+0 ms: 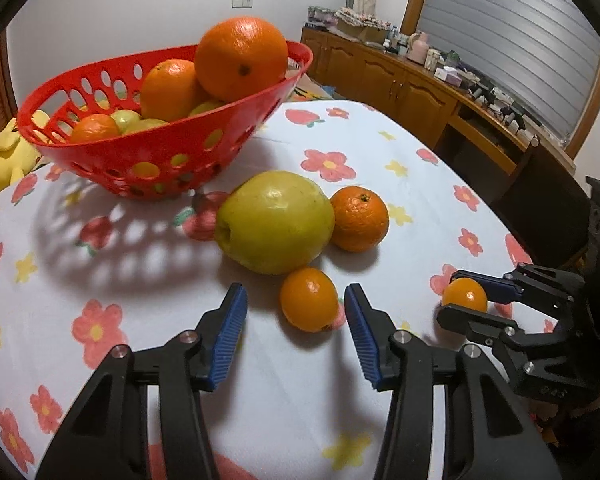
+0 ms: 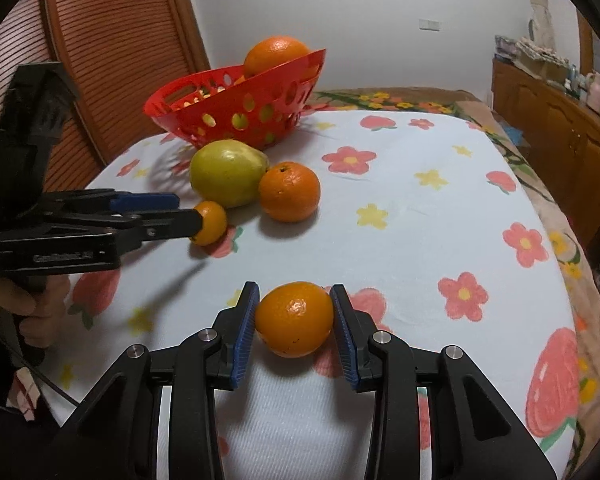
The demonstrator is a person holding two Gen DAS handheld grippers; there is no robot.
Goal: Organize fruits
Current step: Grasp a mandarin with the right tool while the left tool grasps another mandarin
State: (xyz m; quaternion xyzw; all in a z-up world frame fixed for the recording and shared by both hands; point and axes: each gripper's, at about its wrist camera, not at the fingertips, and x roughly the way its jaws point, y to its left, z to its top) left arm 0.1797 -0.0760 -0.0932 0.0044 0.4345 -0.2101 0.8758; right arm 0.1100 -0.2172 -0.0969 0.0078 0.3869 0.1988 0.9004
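1. Near, right gripper (image 2: 295, 318): blue pads touching both sides of a small orange (image 2: 295, 319) resting on the flowered bedspread (image 2: 420, 220); closed around it, lift not yet begun.
2. Left gripper (image 1: 296, 320): jaws wide apart, straddling another small orange (image 1: 309, 299), not touching.
3. Farther: yellow-green pear (image 1: 274, 222) touching a medium orange (image 1: 359, 218).
4. Far left: red basket (image 1: 172, 168), heaped with oranges and pears.
5. Handling, by judgement: firm, light, round, prone to rolling; best gripped across the widest part, gently.
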